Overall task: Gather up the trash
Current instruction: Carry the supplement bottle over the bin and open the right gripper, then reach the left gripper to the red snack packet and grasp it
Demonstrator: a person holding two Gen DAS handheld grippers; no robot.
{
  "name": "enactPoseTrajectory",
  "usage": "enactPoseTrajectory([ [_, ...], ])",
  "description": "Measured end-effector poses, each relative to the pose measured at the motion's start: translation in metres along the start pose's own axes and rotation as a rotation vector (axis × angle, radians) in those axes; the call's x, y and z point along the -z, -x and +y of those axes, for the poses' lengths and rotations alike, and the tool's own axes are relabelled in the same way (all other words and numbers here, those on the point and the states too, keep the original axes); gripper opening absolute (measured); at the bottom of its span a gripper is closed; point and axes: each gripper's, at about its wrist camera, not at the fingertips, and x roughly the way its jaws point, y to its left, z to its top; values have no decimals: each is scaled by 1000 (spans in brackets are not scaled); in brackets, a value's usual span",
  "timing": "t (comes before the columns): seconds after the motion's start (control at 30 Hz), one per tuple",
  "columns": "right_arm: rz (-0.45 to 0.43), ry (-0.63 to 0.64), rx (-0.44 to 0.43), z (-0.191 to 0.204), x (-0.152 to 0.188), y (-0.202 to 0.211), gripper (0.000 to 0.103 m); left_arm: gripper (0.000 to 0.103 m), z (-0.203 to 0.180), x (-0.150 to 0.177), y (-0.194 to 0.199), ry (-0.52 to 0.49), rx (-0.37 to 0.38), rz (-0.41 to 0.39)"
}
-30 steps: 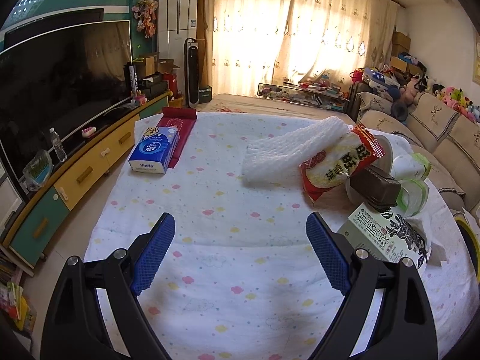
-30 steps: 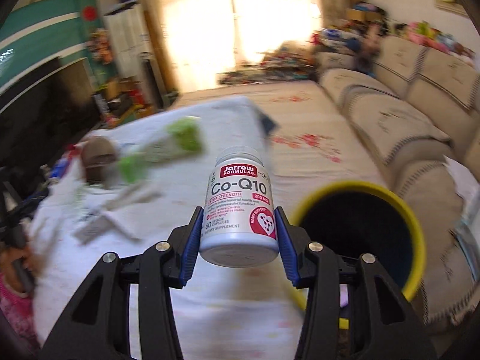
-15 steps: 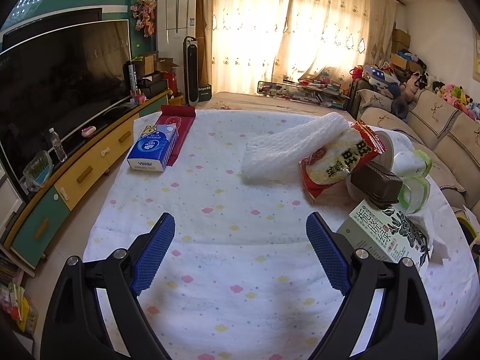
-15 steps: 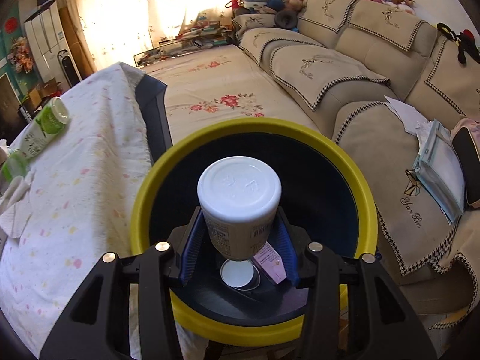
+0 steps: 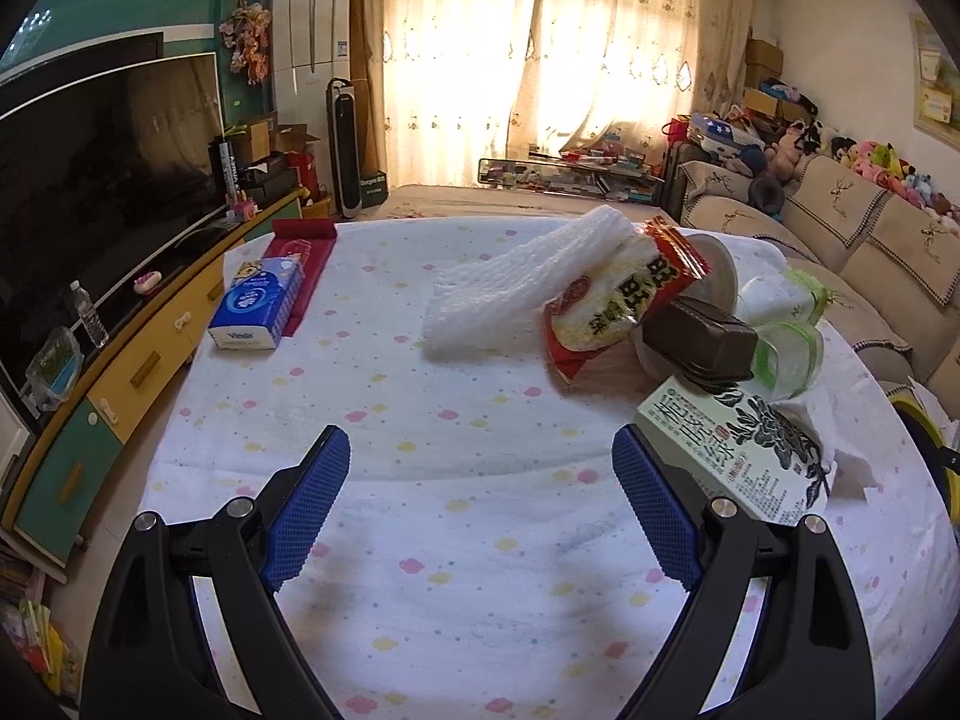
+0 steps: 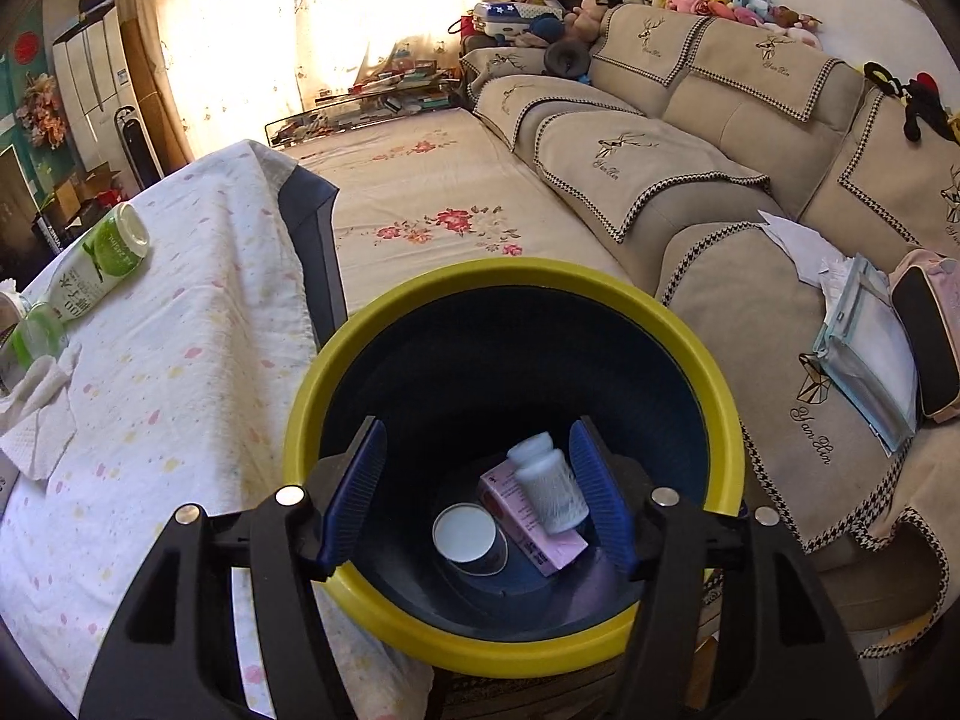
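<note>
My right gripper (image 6: pixel 477 498) is open and empty above the yellow-rimmed bin (image 6: pixel 372 324). A white supplement bottle (image 6: pixel 549 483) lies inside the bin on a pink box (image 6: pixel 531 525), beside a white cup (image 6: pixel 468 537). My left gripper (image 5: pixel 480 498) is open and empty over the table. Trash lies ahead of it and to the right: a white foam sheet (image 5: pixel 516 282), a red snack bag (image 5: pixel 624 294), a brown box (image 5: pixel 699 342), a green-labelled carton (image 5: pixel 732 444), and a green bottle (image 5: pixel 780 324), which also shows in the right wrist view (image 6: pixel 96 267).
A blue tissue pack (image 5: pixel 258 303) and a red cloth (image 5: pixel 300 252) lie at the table's far left. A TV cabinet (image 5: pixel 120 372) runs along the left. A sofa (image 6: pixel 750 192) stands right of the bin. Crumpled paper towel (image 6: pixel 36 414) lies by the bottle.
My right gripper has opened and let go of the supplement bottle, which has dropped into the bin. The left gripper has barely moved.
</note>
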Motion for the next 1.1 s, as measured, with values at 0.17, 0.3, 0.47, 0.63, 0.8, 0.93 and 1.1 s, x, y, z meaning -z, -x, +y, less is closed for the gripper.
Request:
enactPoseTrajectory([
  [0.17,0,1,-19,4,1,4,61,88,-32,-4,10,-67,111,-10],
  [0.3,-7,11,-32,8,2,9,61,88,-56,-13,6,-108,155,15],
  [0.47,-10,10,-48,8,4,10,61,87,-56,-41,-13,-63,102,32],
  [0.63,-1,4,-58,8,6,7,61,76,-56,-65,-33,-91,47,23],
  [0.8,7,-4,-66,4,8,4,61,67,-66,-79,-50,-132,51,42],
  [0.93,11,-17,-65,-1,9,2,61,67,-79,-80,-49,-175,77,38],
  [1.1,20,-28,-72,-5,11,-1,61,44,-85,-80,-53,-187,60,51],
])
